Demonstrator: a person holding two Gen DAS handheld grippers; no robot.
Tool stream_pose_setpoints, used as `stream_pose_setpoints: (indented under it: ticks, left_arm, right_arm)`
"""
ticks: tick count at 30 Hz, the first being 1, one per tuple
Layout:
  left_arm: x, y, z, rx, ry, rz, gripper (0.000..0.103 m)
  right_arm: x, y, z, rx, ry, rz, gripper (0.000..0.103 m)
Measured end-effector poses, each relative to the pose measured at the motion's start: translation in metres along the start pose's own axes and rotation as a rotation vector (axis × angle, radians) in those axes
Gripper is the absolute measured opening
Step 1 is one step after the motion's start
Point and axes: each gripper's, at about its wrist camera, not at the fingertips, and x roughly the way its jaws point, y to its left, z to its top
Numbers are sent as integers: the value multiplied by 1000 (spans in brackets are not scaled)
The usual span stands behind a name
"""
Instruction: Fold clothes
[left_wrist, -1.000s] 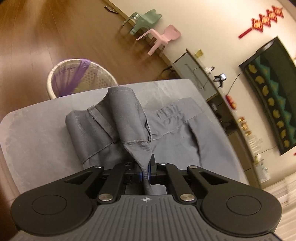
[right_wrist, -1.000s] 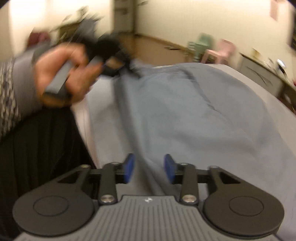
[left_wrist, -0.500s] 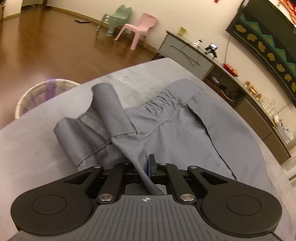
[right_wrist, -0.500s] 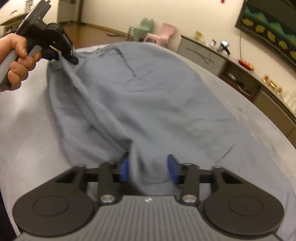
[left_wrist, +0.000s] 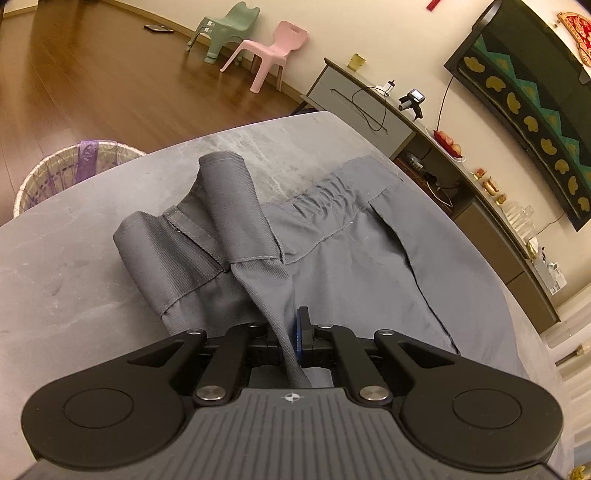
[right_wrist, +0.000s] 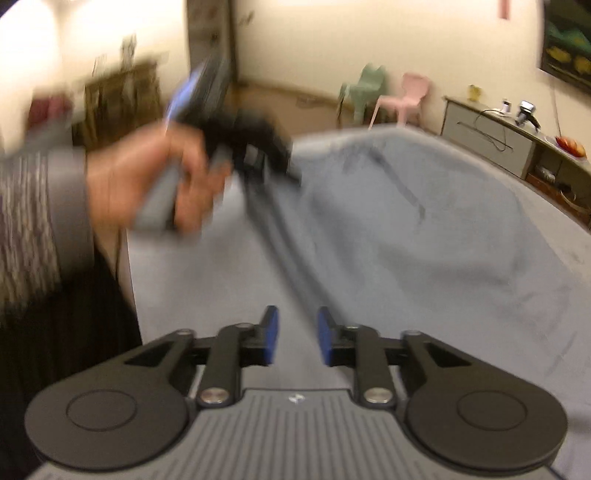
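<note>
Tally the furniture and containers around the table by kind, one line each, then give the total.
Small plastic chairs: 2, green chair and pink chair
Woven baskets: 1, basket with a purple liner
Long sideboards: 1, sideboard along the wall
Total: 4

A grey table (left_wrist: 55, 266) with a mottled, stone-like top and a rounded far edge fills the lower and middle part of the left wrist frame. A pair of grey trousers (left_wrist: 362, 258) lies directly on it, spread from the centre toward the lower right, the elastic waistband toward the far edge. Left of centre, the cloth is bunched and folded over itself. The table's lower-left stretch is bare.
</note>
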Motion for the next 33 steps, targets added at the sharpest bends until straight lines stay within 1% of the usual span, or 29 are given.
stream_pose_setpoints:
  ticks: [1,3,4,5,6,7,9,10,11,13,14,15,17,19,22,23,24,28,29,30,31,32,33]
  left_arm:
    - [0,-1,0,0,0,1,3]
    - [0,-1,0,-2,-1,0,3]
    - [-1,-1,1,-2,-1,-1,3]
    - [-1,-1,0,-1,-1,-3,3]
    - [-1,-1,0,-1,-1,-4,3]
    - [0,1,0,-2,0,-7,4]
    - [-2,2,0,-7,2,-3,6]
    - [-4,2,-1,-12,1,6,8]
    - [-9,3,-2,-24,-3,14,10]
    - [-26,10,-5,-76,-24,7,21]
    - [-36,17,-6,-113,-42,6,31]
    - [-43,25,-7,-148,-54,5,35]
    - [-48,41,-5,-213,-64,1,35]
    - [-47,51,-4,-247,-49,-17,35]
    - [-42,52,-4,-249,-24,-29,36]
    - [-41,51,-4,-252,-20,-36,38]
    - [-40,51,-4,-259,-19,-42,39]
    - [-37,61,-4,-319,-19,-83,40]
    - [-36,64,-4,-334,-19,-94,40]
    - [-35,66,-4,-344,-18,-105,40]
    - [-34,68,-5,-352,-17,-115,40]
    - [-34,70,-5,-357,-16,-124,40]
    - [-33,70,-5,-359,-15,-133,40]
  right_arm:
    - [-1,-7,8,44,-27,-12,33]
    - [17,-25,15,132,-18,-111,34]
    - [29,-33,13,160,11,-151,34]
    - [41,-37,10,170,54,-173,29]
    - [49,-33,6,159,88,-161,27]
    - [56,-29,2,144,118,-148,27]
    - [54,-10,-2,76,112,-127,27]
    - [54,-3,-3,52,114,-122,24]
    - [51,-2,-2,48,108,-131,24]
    - [46,1,0,39,95,-148,26]
    - [44,3,4,27,80,-156,31]
    - [45,5,8,12,65,-154,35]
    - [46,12,17,-20,38,-147,46]
    - [56,20,25,-53,26,-147,50]
    - [81,30,44,-88,24,-127,50]
    - [87,33,50,-94,21,-116,50]
    - [94,37,56,-101,18,-104,50]
    - [126,51,78,-154,21,-69,50]
    - [133,54,82,-166,32,-68,44]
    - [141,56,85,-177,53,-75,35]
    - [149,58,87,-187,73,-82,10]
    - [154,60,89,-188,83,-94,2]
    - [158,62,91,-189,92,-106,2]
